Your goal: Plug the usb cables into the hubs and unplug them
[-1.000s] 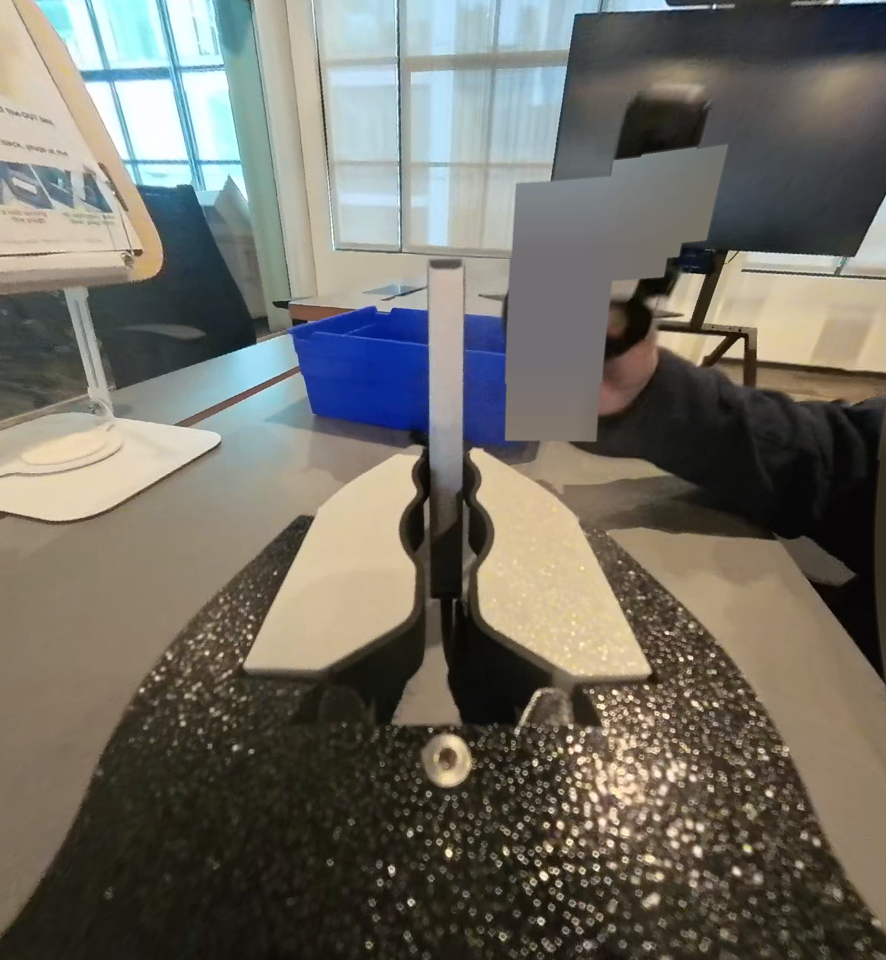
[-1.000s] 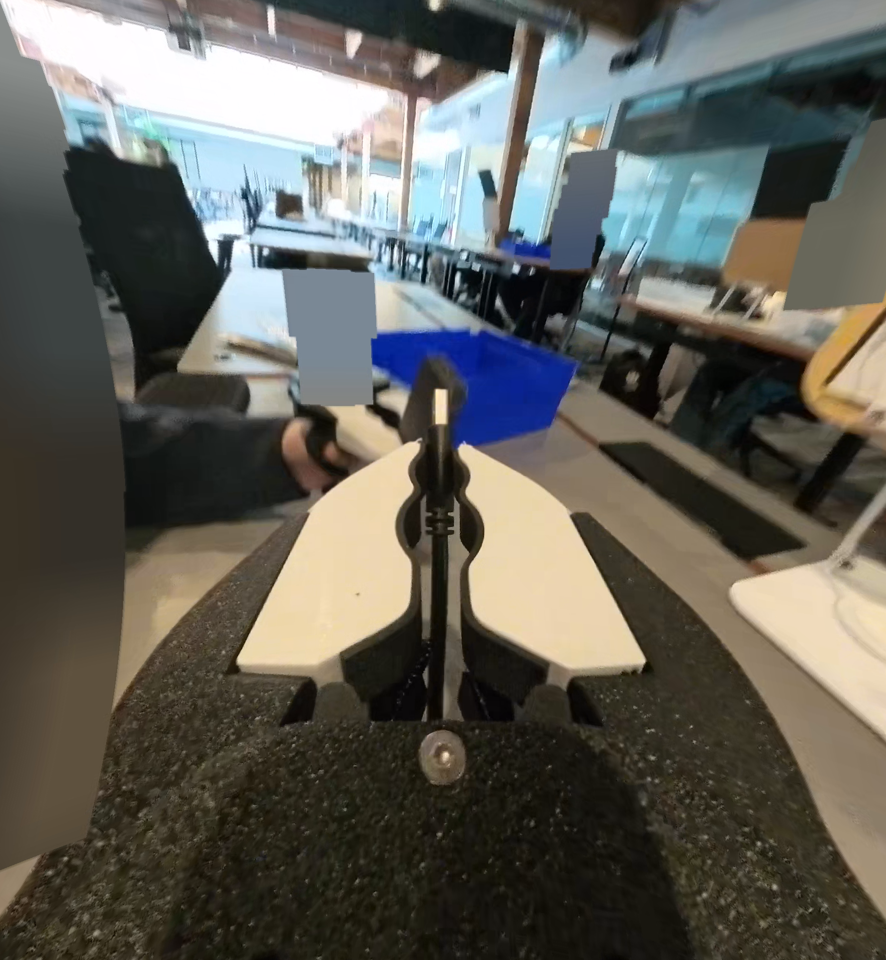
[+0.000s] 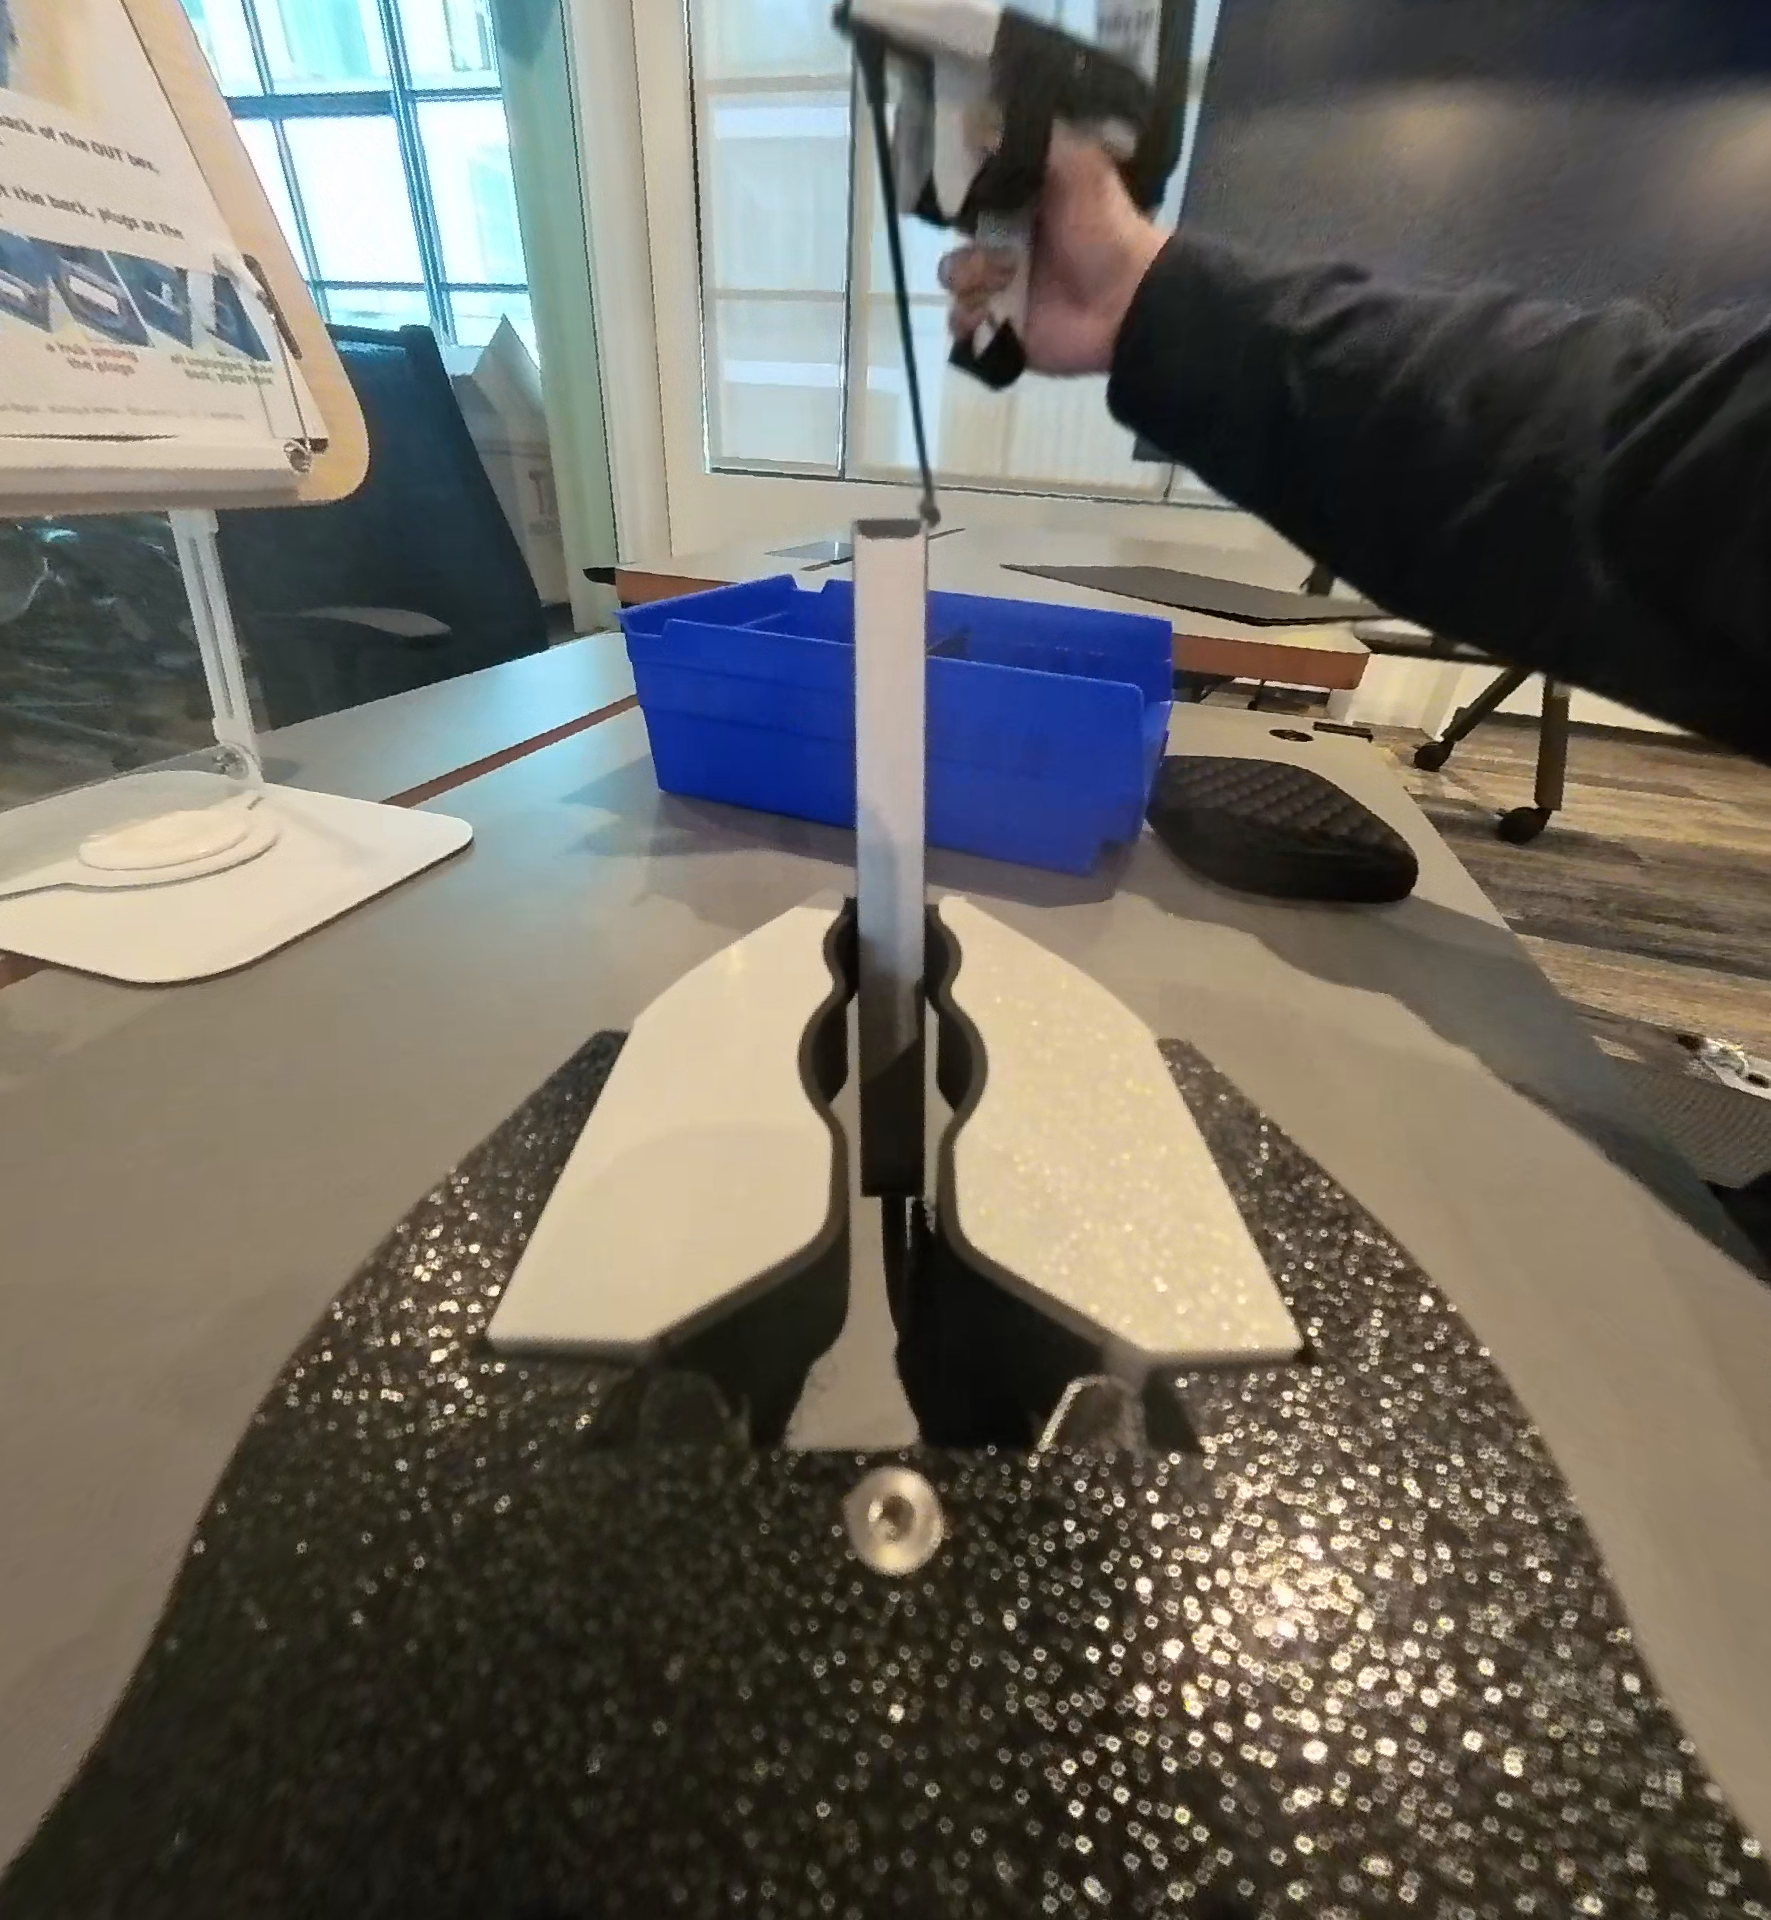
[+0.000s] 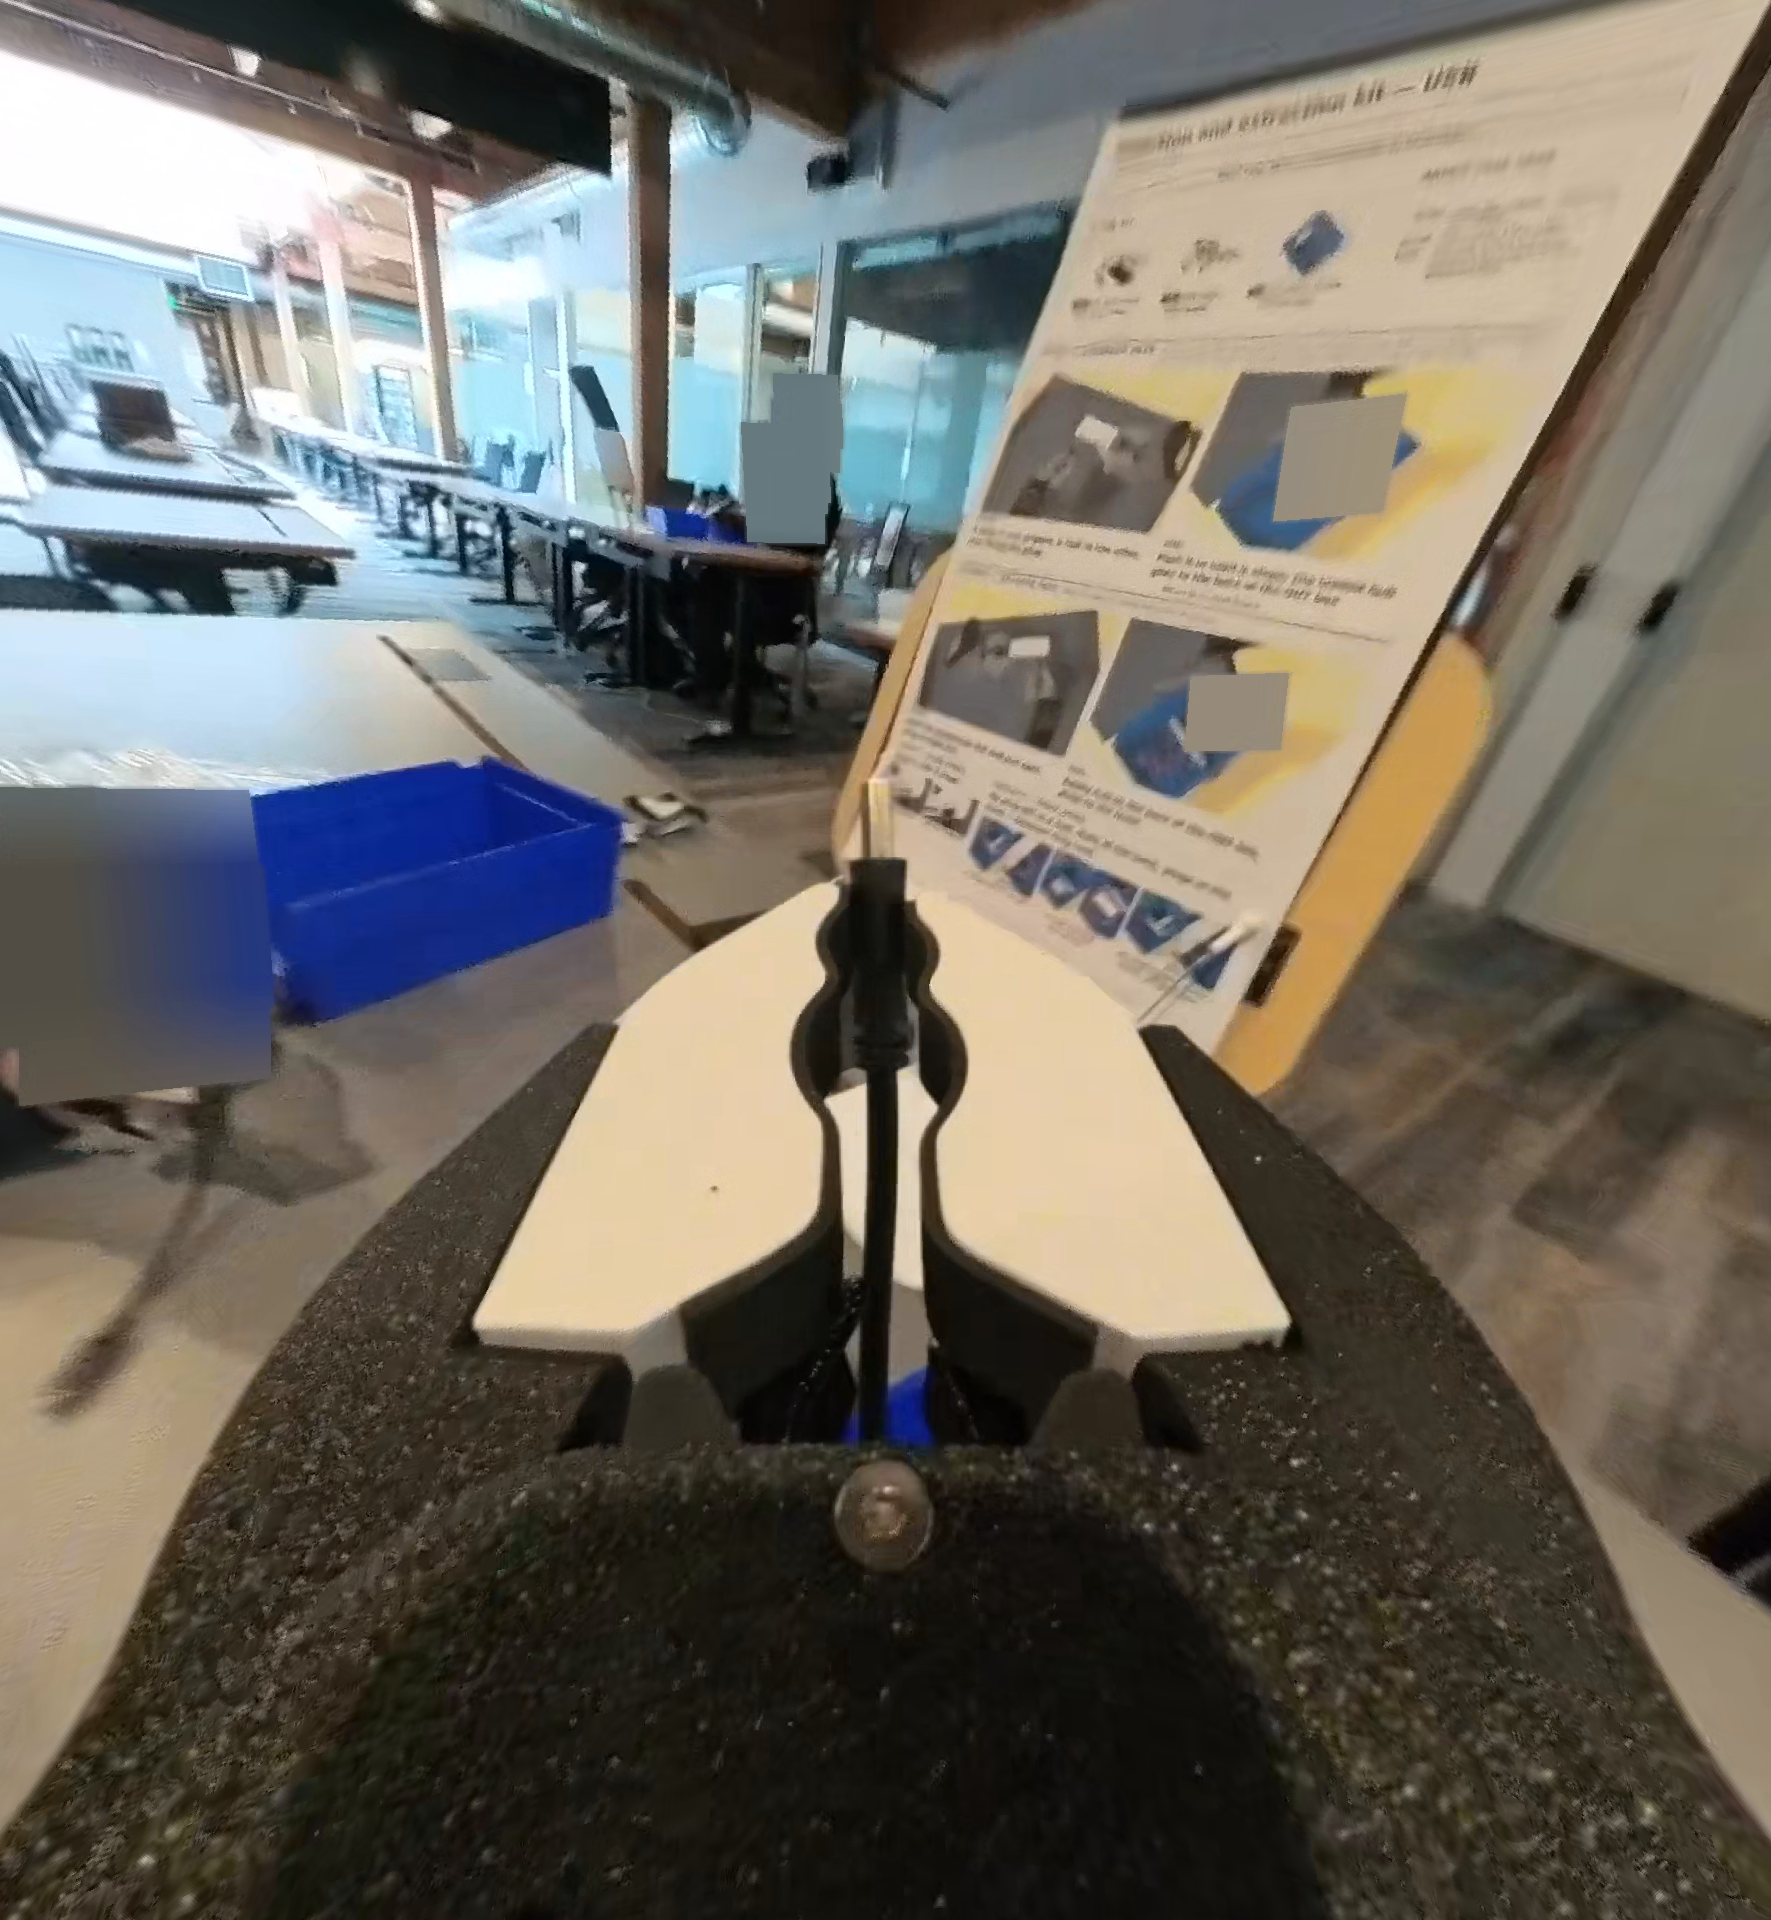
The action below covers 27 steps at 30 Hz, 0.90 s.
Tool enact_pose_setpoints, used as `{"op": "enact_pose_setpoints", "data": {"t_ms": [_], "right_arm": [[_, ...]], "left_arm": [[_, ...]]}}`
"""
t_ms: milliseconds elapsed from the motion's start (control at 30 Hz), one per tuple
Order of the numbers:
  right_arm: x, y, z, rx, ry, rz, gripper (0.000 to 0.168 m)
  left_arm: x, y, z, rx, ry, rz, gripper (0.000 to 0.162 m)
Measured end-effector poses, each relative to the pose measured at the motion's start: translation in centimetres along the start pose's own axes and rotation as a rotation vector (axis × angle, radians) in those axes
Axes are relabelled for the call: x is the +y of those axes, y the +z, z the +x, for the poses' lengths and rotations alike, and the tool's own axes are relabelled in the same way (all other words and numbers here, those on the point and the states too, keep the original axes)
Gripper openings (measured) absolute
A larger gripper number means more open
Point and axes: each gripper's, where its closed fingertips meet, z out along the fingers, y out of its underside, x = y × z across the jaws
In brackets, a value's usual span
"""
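Both grippers clamped tight: one on the hub, one on the USB plug, high above the blue bin.

The left gripper (image 3: 891,997) has its white fingers (image 3: 715,1122) pinched on a slim grey USB hub (image 3: 891,790), which stands upright with the blue bin (image 3: 1016,748) right behind it on the grey table (image 3: 185,1143). Above the bin, the right gripper (image 3: 948,62) is up near the top of the left wrist view in a person's hand (image 3: 1057,281), and a thin black cable (image 3: 896,312) runs down from it to the hub's top end. In the right wrist view, that gripper grips the black USB plug (image 4: 876,935), its metal tip poking past the fingers towards an instruction board (image 4: 1224,540) right of the bin (image 4: 445,883). A black wrist rest (image 3: 1276,831) lies just right of the bin.
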Motion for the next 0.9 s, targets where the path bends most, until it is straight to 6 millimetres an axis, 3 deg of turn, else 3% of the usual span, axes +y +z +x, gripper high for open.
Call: {"op": "enact_pose_setpoints", "data": {"t_ms": [133, 333, 433, 500, 700, 800, 900], "right_arm": [[1.0, -0.2, -0.1, -0.004, 0.022, 0.155, 0.009], [-2.3, 0.0, -0.8, -0.046, 0.030, 0.286, 0.009], [-1.6, 0.8, -0.5, -0.023, -0.015, 0.215, 0.009], [0.9, 1.1, 0.5, 0.012, 0.001, 0.120, 0.009], [10.9, 0.6, 3.3, 0.176, 0.009, -0.271, 0.009], [16.3, -0.5, 4.3, 0.256, 0.026, -0.606, 0.011], [19.4, -0.7, 4.1, 0.265, 0.051, -0.845, 0.010]], "left_arm": [[0.0, -0.1, -0.1, -0.003, 0.003, 0.000, 0.011], [0.1, 0.0, -0.1, 0.001, -0.005, 0.000, 0.011], [0.2, 0.1, 0.0, 0.006, -0.003, -0.005, 0.011], [0.2, 0.1, 0.0, 0.007, 0.001, -0.006, 0.011], [0.0, -0.1, -0.1, 0.001, 0.006, 0.000, 0.011], [0.1, -0.1, -0.1, 0.002, 0.001, -0.003, 0.011], [0.3, 0.0, -0.1, 0.006, 0.000, -0.013, 0.011]]}}
